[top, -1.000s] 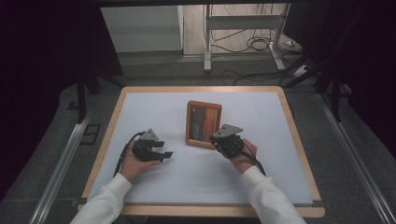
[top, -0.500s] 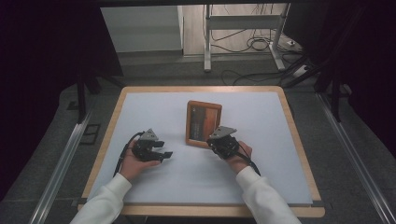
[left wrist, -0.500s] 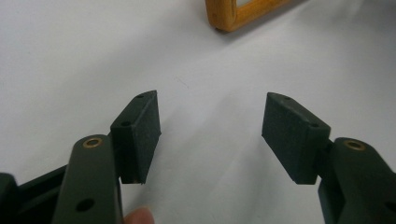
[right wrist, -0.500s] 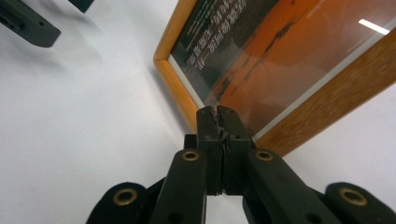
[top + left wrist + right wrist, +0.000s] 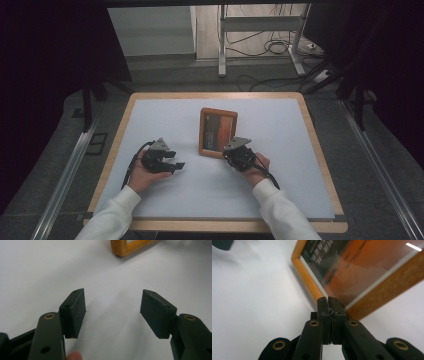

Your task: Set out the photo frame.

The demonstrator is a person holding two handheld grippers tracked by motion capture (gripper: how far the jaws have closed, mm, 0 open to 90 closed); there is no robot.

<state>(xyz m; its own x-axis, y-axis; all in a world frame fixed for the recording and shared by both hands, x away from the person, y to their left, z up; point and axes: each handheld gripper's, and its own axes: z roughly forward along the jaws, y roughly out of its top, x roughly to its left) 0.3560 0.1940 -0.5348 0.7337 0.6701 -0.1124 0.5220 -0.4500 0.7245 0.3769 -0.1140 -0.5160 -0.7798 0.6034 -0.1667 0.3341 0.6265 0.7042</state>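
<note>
From the high view, a wooden picture frame (image 5: pixel 218 132) lies flat near the middle of the white table (image 5: pixel 150 115). The left tongs (image 5: pixel 176 165) sit at about 8 o'clock from it, the right tongs (image 5: pixel 229 152) at its 5 o'clock corner. In the left gripper view, the left tongs (image 5: pixel 112 308) are released, jaws spread wide over bare table, the frame's corner (image 5: pixel 130 246) at 12 o'clock. In the right gripper view, the right tongs (image 5: pixel 329 305) are clenched with nothing between them, tips at the frame's (image 5: pixel 362 275) near corner.

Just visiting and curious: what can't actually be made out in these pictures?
- Lettering on the picture frame: blurred in the right gripper view, too small in the high view.
- Frame's far part: cut off at the left gripper view's top edge.
- Contact between right gripper and frame corner: its shut jaws hide it.
</note>
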